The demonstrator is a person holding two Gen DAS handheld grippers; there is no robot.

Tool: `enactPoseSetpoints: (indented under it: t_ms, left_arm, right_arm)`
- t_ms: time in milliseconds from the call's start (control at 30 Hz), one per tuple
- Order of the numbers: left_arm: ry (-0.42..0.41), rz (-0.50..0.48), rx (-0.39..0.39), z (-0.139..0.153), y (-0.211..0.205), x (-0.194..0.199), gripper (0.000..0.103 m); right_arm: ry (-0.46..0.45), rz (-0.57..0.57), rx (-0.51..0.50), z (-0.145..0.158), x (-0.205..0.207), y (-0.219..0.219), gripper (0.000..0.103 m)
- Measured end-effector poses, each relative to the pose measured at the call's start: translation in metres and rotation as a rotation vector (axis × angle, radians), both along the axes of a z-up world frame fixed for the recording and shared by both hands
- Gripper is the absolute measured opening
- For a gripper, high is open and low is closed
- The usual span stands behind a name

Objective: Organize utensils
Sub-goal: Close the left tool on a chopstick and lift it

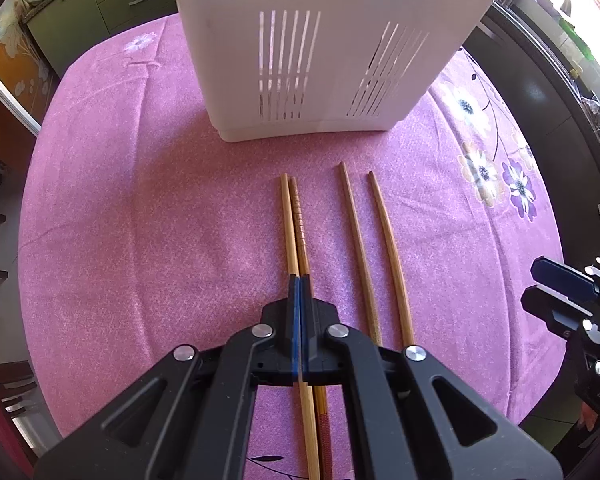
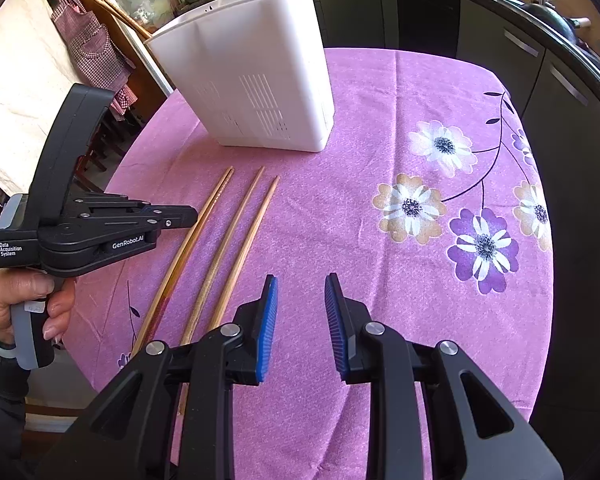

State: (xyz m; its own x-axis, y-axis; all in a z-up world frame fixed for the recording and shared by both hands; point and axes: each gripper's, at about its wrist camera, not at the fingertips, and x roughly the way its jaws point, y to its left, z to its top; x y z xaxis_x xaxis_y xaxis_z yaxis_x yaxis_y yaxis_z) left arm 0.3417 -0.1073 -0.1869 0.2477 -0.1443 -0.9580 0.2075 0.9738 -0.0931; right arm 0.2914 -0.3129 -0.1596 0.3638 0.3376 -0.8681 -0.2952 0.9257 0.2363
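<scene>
left wrist: left gripper (image 1: pixel 300 280) clamps chopstick (image 1: pixel 287 224)

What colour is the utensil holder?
White; the utensil holder shows best in the right wrist view.

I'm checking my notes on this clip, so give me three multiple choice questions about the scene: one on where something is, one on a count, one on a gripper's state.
1. Where does the white utensil holder stand relative to the chopsticks?
A. Beyond their far tips
B. On top of them
C. Beside their near ends

2. How many chopsticks lie on the pink tablecloth?
A. Two
B. Four
C. Six

3. What is the state of the right gripper?
A. Shut on a chopstick
B. Shut, holding nothing
C. Open, holding nothing

Answers:
1. A, the holder sits just past the tips, apart from them.
2. B, the left wrist view shows a close pair under the left gripper, plus two single ones.
3. C, its blue pads stand apart over bare cloth.
</scene>
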Motion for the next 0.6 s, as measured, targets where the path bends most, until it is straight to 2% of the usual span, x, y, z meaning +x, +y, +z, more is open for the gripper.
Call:
enactPoseSetpoints:
  t_ms: [200, 333, 600]
  left_arm:
    - [0.0, -0.008, 0.057, -0.002, -0.009, 0.004, 0.001]
    - [0.023, -0.009, 0.088, -0.007, -0.014, 0.009, 0.008]
    - [0.001, -0.027, 0.122, -0.014, -0.032, 0.014, 0.007]
  right_arm:
    - [-0.002, -0.015, 0.006, 0.001, 0.0, -0.008, 0.025]
    - [0.004, -0.011, 0.01, -0.001, 0.0, -0.007, 0.025]
    - [0.003, -0.011, 0.009, 0.0, 0.001, -0.006, 0.025]
